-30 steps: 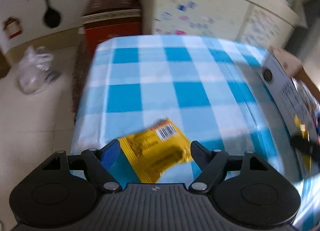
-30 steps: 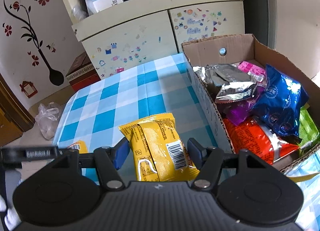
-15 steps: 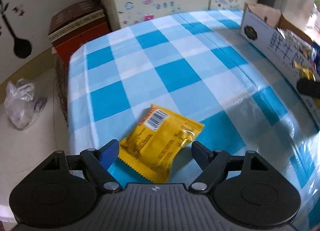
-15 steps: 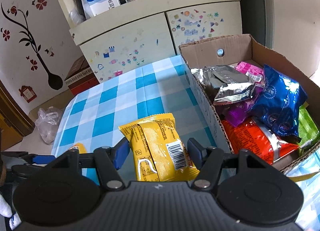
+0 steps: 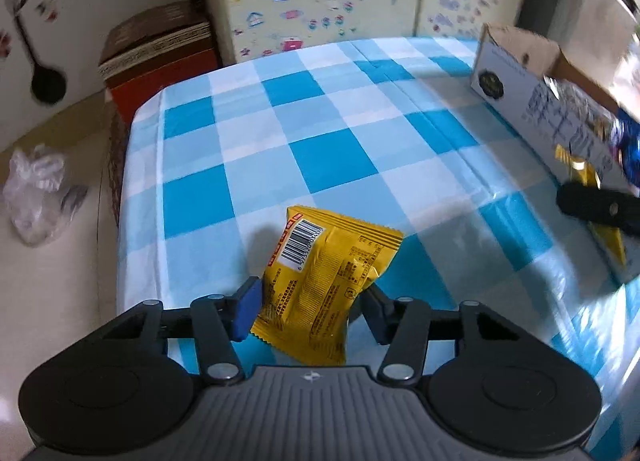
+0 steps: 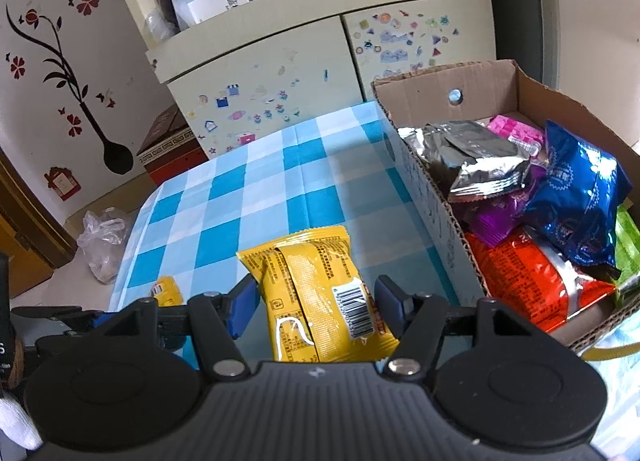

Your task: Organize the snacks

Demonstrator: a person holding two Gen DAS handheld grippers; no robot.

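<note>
Snack packets are sitting in both your grippers: left gripper (image 5: 306, 307) is pinching a small yellow packet (image 5: 320, 281) near the table edge (image 5: 120, 261). Right gripper (image 6: 316, 307) is clamping a larger yellow packet (image 6: 316, 293), with the cardboard box (image 6: 436, 213) wall just beside it.

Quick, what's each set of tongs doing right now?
Left tongs: shut on a yellow foil snack packet.
Right tongs: shut on a larger yellow snack bag.

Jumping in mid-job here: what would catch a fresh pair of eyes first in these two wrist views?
Two bright yellow snack packets stand out, one pinched in the left gripper as yellow packet, one in the right gripper as yellow bag, both above the blue checked tablecloth. At the right sits the cardboard box, piled with foil, blue and red snack bags.
</note>
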